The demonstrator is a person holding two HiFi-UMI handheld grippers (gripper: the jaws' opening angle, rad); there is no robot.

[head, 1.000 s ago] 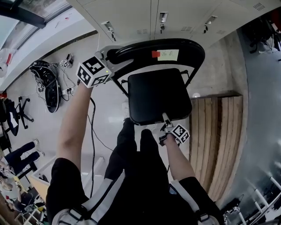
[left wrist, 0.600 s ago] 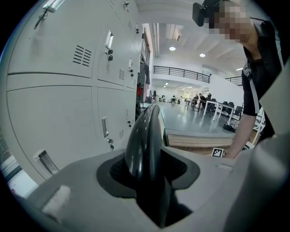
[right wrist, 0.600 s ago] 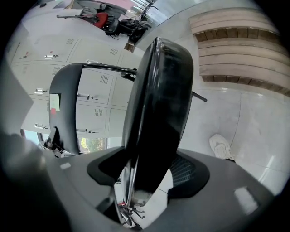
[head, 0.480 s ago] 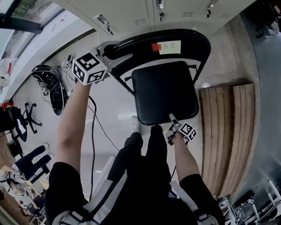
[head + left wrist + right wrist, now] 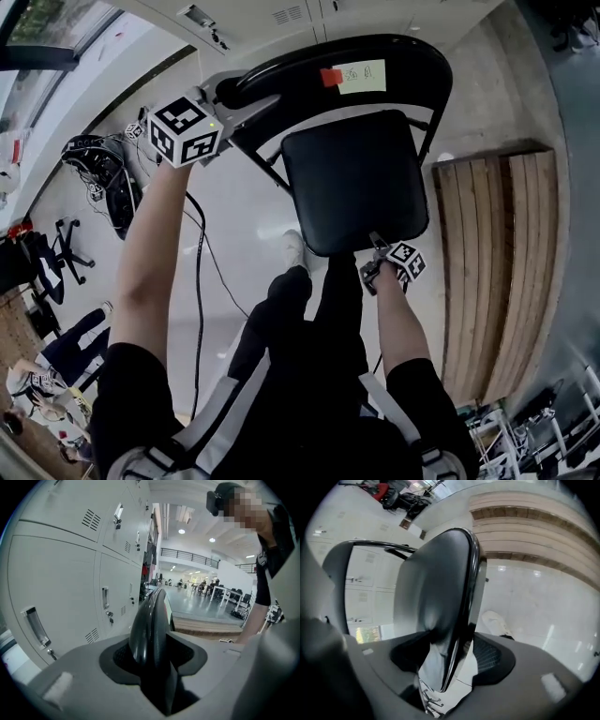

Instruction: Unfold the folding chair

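Your left gripper (image 5: 228, 97) is clenched on the backrest (image 5: 300, 75) of the folding chair (image 5: 356, 173). Your right gripper (image 5: 378, 246) jaws have just been opening, with the seat (image 5: 436, 583) loose between them. Pull away skewed and you'll likely snag it, tipping the chair.

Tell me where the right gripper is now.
Head view, right of centre: the right gripper sits at the near edge of the chair seat, left of the wooden platform; its fingers have just been opening, seat edge between them.
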